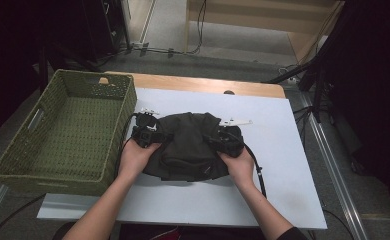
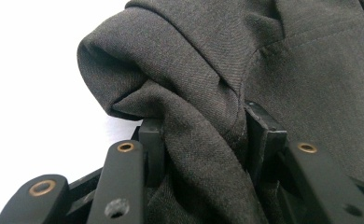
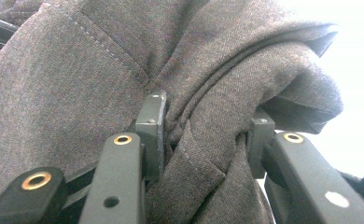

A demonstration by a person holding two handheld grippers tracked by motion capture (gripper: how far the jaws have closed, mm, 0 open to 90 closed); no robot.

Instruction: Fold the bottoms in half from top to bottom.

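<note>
Forearms entering from below; left hand-held gripper (image 1: 144,135) and right hand-held gripper (image 1: 226,140) each clamped on bunched fold of dark garment (image 1: 188,145), lying mid-tabletop (image 1: 283,150) beside green basket (image 1: 63,131).

– What is that dark thing on the table?

– It is a dark grey cloth (image 1: 188,145), all folded up in a soft heap. You can see sewn lines on it.

– Where does it lie?

– In the middle of the white board (image 1: 283,165), just right of the green basket (image 1: 63,132). Its left and right ends are bunched and pinched tight.
</note>
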